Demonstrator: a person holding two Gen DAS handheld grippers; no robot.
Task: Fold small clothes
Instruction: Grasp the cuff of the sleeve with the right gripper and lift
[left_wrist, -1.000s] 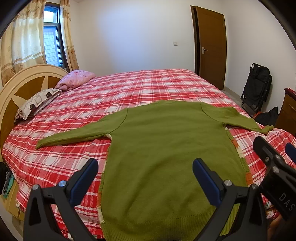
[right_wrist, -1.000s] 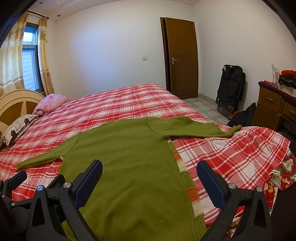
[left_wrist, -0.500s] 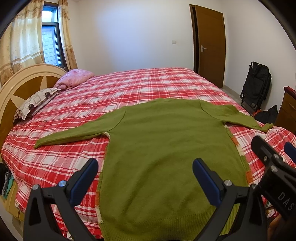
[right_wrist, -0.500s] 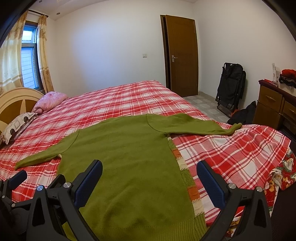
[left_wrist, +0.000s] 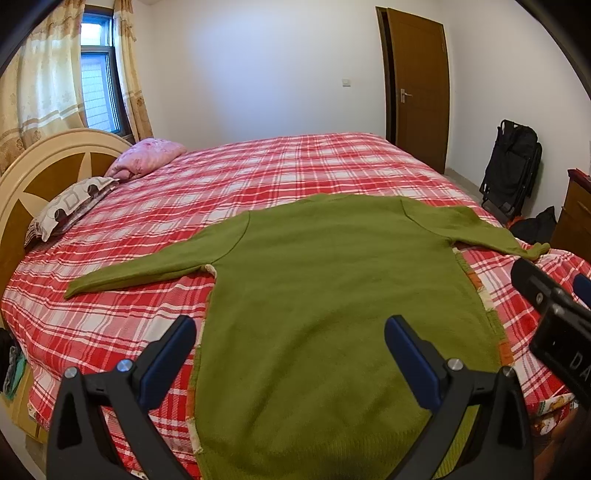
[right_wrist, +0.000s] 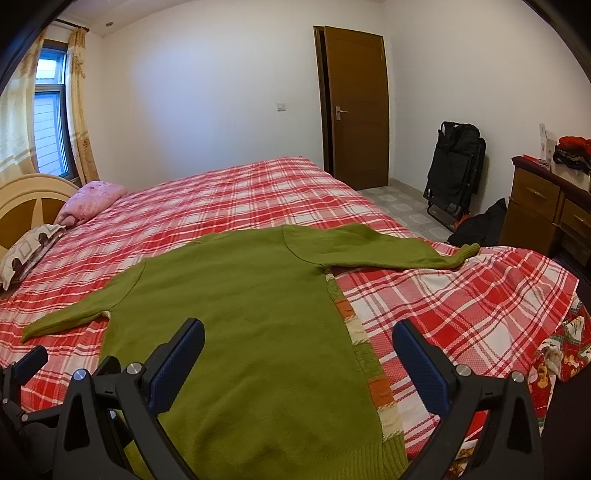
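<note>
A green knitted sweater (left_wrist: 325, 295) lies flat, back up, on the red plaid bed (left_wrist: 258, 177), both sleeves spread out to the sides; it also shows in the right wrist view (right_wrist: 243, 325). A multicoloured knit edge (right_wrist: 369, 369) peeks out along its right side. My left gripper (left_wrist: 291, 354) is open and empty, held above the sweater's hem near the bed's front edge. My right gripper (right_wrist: 301, 356) is open and empty, held above the hem's right part. The right gripper's body (left_wrist: 554, 317) shows at the right of the left wrist view.
Two pillows (left_wrist: 144, 162) and a wooden headboard (left_wrist: 44, 173) are at the left. A brown door (right_wrist: 354, 107), a black folded chair (right_wrist: 456, 170) and a wooden dresser (right_wrist: 546, 210) stand at the right. A floral cloth (right_wrist: 561, 350) hangs off the bed's right corner.
Both views have shifted slightly: the sweater sits a little higher in frame. Both grippers stay open and nothing was grasped.
</note>
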